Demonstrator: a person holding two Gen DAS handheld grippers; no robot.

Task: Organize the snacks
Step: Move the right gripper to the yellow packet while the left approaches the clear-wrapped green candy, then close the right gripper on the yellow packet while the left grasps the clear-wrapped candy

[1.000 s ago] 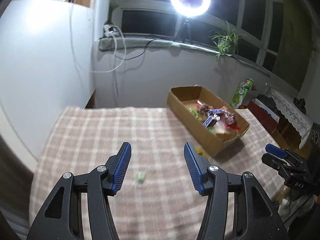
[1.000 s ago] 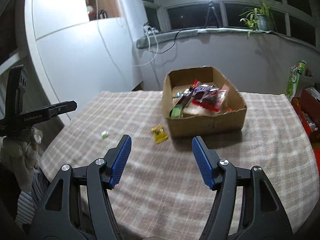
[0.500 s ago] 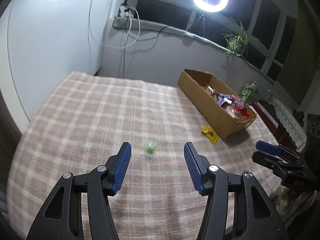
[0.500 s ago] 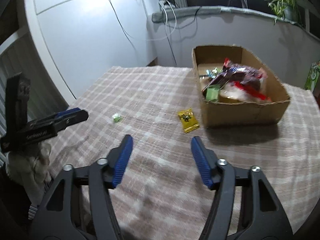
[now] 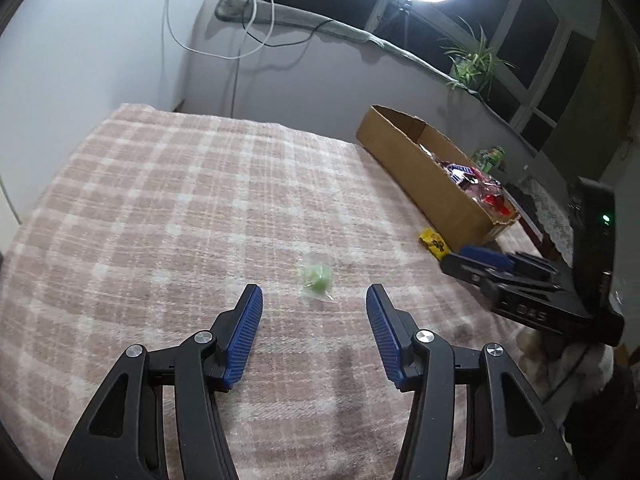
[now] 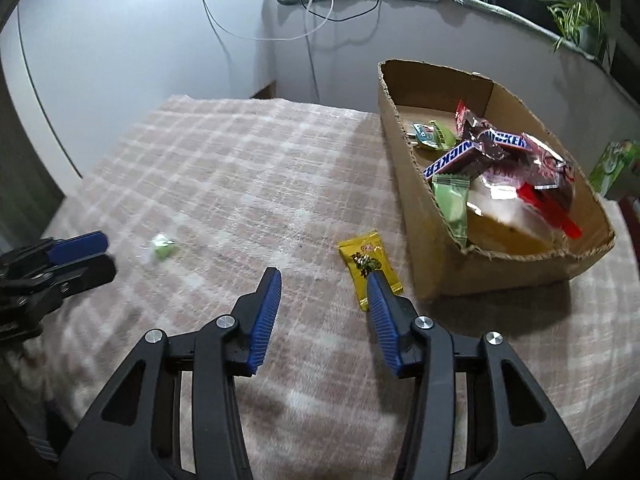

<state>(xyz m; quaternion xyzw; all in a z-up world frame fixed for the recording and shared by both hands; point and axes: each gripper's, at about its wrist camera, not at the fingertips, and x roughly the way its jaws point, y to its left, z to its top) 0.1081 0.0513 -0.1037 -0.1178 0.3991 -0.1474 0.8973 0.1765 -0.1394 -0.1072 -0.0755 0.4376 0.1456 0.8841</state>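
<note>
Left gripper [image 5: 314, 300] spread wide, empty, above checked cloth [image 5: 160, 208]. Green candy [image 5: 317, 276] on cloth just ahead, between finger lines, not touched. Right gripper [image 6: 323, 286] also spread, empty; yellow packet [image 6: 369, 266] on cloth beside its right finger, near cardboard box [image 6: 404, 168] holding wrapped snacks [image 6: 476, 152].

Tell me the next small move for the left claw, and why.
Probably ease the left claw forward and down over the green candy. The claw is open and empty, and the candy lies loose on the plaid cloth just ahead of its tips, outside the cardboard box.
</note>
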